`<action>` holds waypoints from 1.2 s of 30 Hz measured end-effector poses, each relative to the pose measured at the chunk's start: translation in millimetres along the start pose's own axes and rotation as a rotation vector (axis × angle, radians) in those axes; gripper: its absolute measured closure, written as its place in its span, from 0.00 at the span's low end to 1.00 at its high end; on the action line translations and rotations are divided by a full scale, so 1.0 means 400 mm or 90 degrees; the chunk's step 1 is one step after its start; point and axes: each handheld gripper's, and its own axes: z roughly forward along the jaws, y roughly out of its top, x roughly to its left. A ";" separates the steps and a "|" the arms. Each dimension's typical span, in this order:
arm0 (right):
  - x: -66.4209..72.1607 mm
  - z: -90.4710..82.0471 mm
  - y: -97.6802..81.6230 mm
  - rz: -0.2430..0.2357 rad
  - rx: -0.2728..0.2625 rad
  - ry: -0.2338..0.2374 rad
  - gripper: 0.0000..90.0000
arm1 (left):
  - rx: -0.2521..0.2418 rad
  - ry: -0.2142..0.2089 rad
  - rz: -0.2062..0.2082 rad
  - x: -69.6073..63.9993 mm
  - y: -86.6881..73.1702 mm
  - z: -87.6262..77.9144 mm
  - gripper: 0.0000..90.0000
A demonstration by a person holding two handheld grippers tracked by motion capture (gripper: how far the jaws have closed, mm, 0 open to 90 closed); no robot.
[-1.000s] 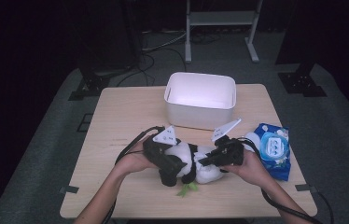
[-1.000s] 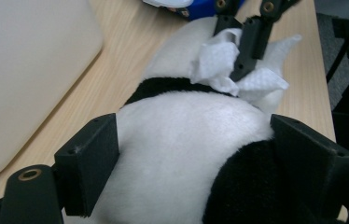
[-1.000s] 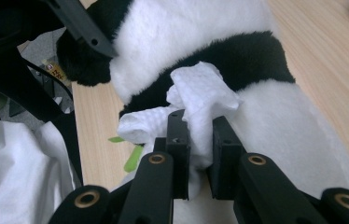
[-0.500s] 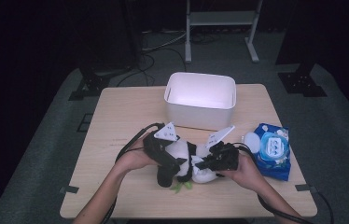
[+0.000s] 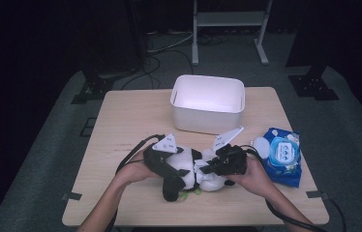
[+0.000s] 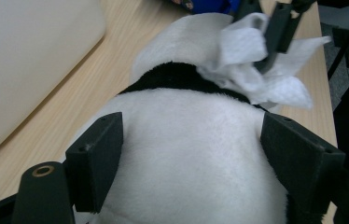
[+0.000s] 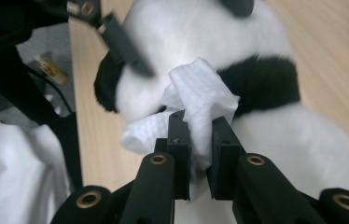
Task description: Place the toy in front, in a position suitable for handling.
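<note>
**Plush wiped near the worktop's front edge**

The left gripper point(image 6: 186, 186) has just been closing its jaws, which clamp the fuzzy black-and-white plush panda point(image 5: 193, 169). The right gripper point(image 7: 199, 140) pinches a crumpled, quilted white wipe point(image 7: 200, 95) against it. Bare wood lies open leftward.

black gripper point(image 7: 196, 135) jaws, brass screw rings

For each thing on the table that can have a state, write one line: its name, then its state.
Plush panda: lying on the table, clasped between the left gripper pads.
White wipe: crumpled, pinched by the right gripper, against the panda.
White bin: upright, open, looks empty.
Wipes pack: lying flat, lid flipped open.
</note>
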 end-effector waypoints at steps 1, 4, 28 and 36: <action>0.001 0.005 0.007 -0.004 -0.003 0.004 0.90 | -0.003 0.001 0.001 -0.005 -0.003 -0.002 0.24; 0.003 0.015 0.019 -0.022 0.004 0.003 0.89 | -0.015 0.005 0.004 -0.018 -0.018 -0.015 0.24; 0.065 0.040 0.056 -0.057 0.014 0.031 0.88 | -0.043 -0.002 -0.024 -0.018 -0.092 -0.041 0.15; 0.065 0.035 0.042 -0.064 0.046 0.022 0.87 | -0.047 0.001 -0.043 -0.007 -0.105 -0.041 0.15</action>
